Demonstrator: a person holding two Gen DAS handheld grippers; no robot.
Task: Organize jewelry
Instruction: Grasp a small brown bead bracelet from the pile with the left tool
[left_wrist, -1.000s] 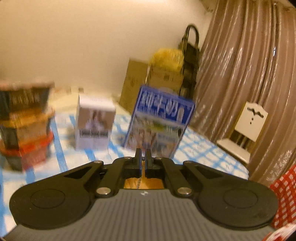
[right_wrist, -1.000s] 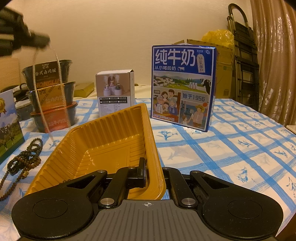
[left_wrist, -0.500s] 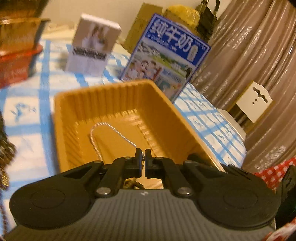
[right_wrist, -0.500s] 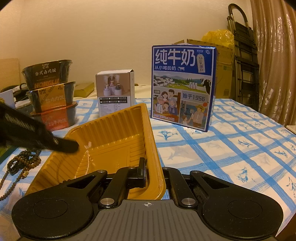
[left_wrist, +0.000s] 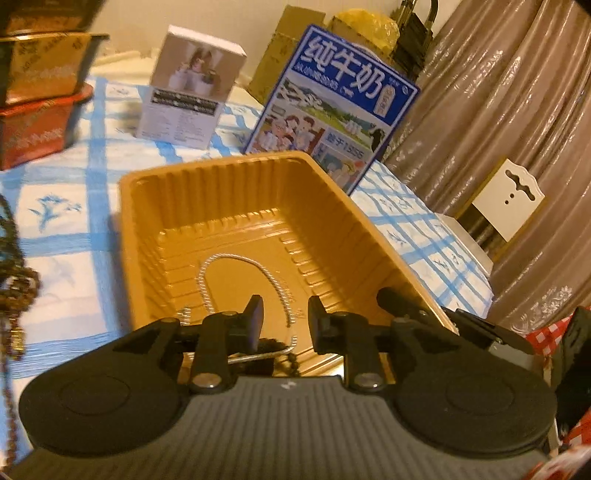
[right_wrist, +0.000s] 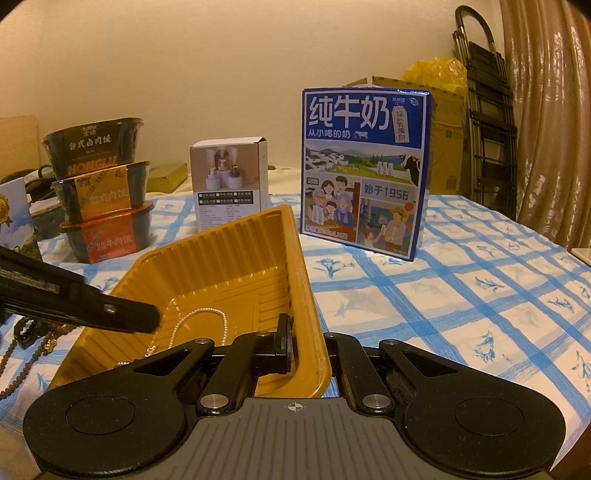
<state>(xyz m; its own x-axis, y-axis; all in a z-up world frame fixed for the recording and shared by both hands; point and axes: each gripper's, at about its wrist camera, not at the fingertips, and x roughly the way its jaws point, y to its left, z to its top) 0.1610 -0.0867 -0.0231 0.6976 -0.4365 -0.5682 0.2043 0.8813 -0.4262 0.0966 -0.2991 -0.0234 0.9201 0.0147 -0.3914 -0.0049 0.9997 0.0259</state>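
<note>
A yellow ribbed plastic tray (left_wrist: 236, 192) (right_wrist: 236, 258) stands on the blue-checked tablecloth. A silver bead chain (left_wrist: 221, 266) (right_wrist: 199, 317) lies looped on its floor, with a dark beaded piece and a metal bar near the tray's near end (left_wrist: 266, 350). My left gripper (left_wrist: 284, 325) is open and empty just above the tray's near end; it shows in the right wrist view as a black arm (right_wrist: 110, 310). My right gripper (right_wrist: 308, 343) is shut on the tray's right wall. A brown bead necklace (left_wrist: 14, 295) (right_wrist: 26, 343) lies on the cloth left of the tray.
A blue milk carton (right_wrist: 365, 170) and a small white box (right_wrist: 229, 184) stand behind the tray. Stacked food bowls (right_wrist: 103, 192) are at the back left. Curtains, a white chair (left_wrist: 506, 199) and cardboard boxes lie beyond the table's right edge.
My left gripper came down over the tray with the silver chain, then opened; the chain now lies loose on the tray floor. My right gripper kept its hold on the tray wall.
</note>
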